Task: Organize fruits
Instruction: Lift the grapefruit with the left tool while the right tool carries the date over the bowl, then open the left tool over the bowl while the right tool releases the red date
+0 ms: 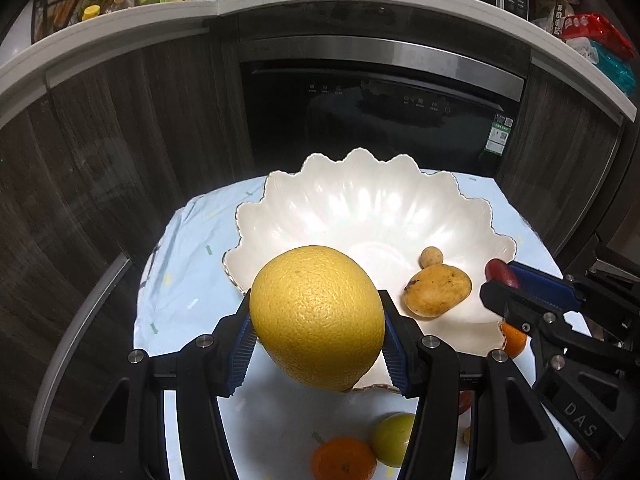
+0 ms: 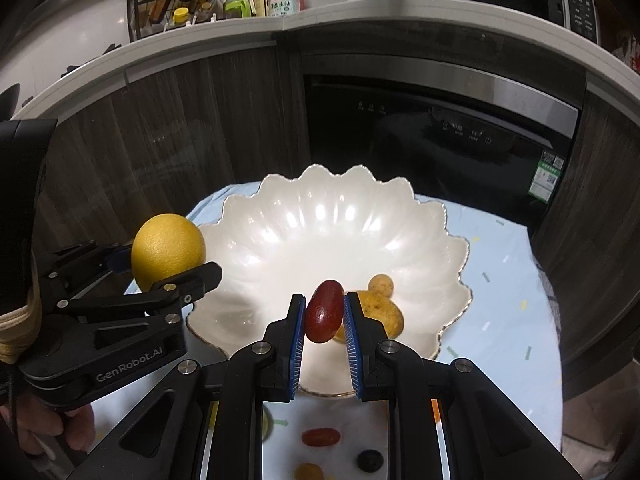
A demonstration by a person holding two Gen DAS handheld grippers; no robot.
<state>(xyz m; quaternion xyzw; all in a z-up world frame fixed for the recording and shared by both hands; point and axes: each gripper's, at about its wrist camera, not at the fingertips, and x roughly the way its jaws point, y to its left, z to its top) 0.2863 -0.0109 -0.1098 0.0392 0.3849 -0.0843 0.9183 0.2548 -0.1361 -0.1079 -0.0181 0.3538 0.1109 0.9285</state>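
Two grippers hover at the near rim of the scalloped white bowl point(image 2: 280, 216): the left gripper point(image 1: 318, 334), low in its frame, pinches a large yellow citrus point(image 1: 316, 316), while the right gripper point(image 2: 324, 320) pinches a dark red date-like fruit point(image 2: 323, 311). Right of centre inside the bowl lie a yellow mango point(image 1: 437, 290) and a small round tan fruit point(image 1: 431, 257); a mandarin point(image 1: 343, 459) sits on the pale blue cloth point(image 1: 188, 272) at the lower edge.

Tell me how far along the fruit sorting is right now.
Done: a yellow mango and a small round fruit lie in the white bowl. In hand: left gripper holds a large yellow citrus; right gripper holds a dark red fruit. Left: an orange and green fruit on the cloth.
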